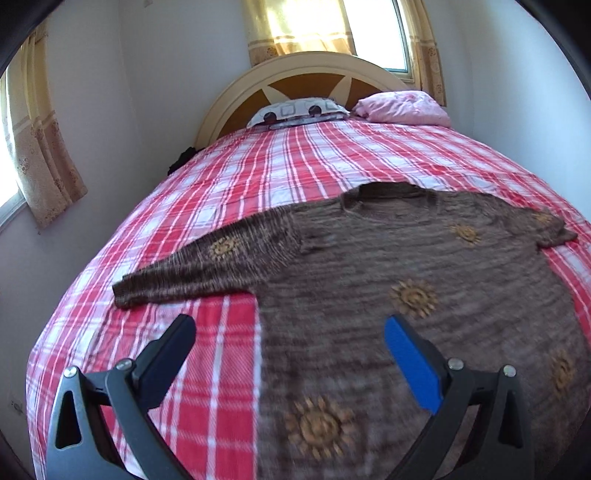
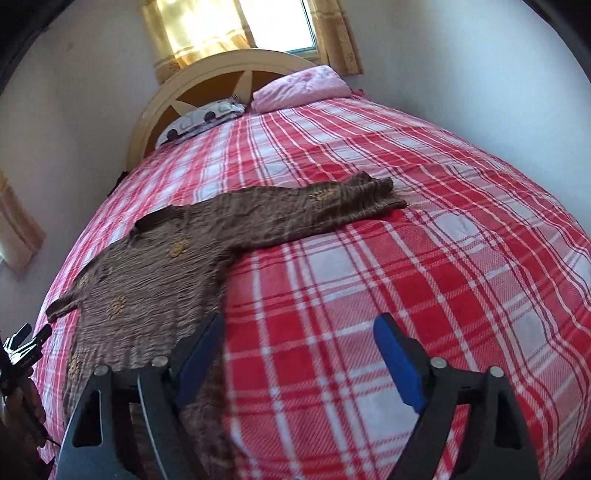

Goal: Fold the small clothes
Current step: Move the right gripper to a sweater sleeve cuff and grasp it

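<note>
Both grippers' fingers (image 1: 413,365) spread wide, empty, brown sweater (image 1: 369,266) flat beneath, left gripper (image 1: 291,354), right gripper (image 2: 299,354)

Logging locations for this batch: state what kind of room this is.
A bedroom, most likely in a home: a bed with a red plaid cover, an arched headboard, pillows and curtained windows.
</note>
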The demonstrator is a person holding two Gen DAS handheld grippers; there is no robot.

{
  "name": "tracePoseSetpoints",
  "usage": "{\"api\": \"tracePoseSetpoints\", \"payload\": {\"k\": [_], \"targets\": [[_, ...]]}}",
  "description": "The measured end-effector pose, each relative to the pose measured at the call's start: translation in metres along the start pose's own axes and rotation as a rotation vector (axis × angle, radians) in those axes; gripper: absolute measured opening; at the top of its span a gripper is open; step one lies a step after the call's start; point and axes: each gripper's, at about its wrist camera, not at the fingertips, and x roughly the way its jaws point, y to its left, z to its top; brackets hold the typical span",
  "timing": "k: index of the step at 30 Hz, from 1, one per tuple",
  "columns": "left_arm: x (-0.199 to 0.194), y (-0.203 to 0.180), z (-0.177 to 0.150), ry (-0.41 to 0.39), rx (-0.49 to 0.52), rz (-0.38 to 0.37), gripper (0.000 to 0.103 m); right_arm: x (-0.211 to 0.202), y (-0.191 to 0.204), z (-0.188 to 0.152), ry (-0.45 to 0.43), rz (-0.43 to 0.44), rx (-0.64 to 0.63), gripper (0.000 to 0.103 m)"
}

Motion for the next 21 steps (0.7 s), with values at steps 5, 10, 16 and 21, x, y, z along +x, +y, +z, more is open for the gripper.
{"api": "tracePoseSetpoints", "payload": {"k": [5, 10, 16, 21], "targets": [[0.030, 0.016, 0.012, -0.001, -0.022, 0.021, 0.103, 0.030, -0.027, 0.026, 0.020, -0.002, 0.044, 0.076], [0.065, 0.030, 0.013, 0.021, -0.048, 0.051, 0.103, 0.061, -0.058, 0.054, 0.015, 0.018, 0.146, 0.069], [0.092, 0.047, 0.002, 0.072, -0.104, 0.046, 0.103, 0.101, -0.090, 0.080, 0.011, 0.059, 0.312, 0.060], [0.100, 0.055, -0.005, 0.105, -0.140, 0.024, 0.103, 0.125, -0.099, 0.093, 0.022, 0.043, 0.348, 0.058]]}}
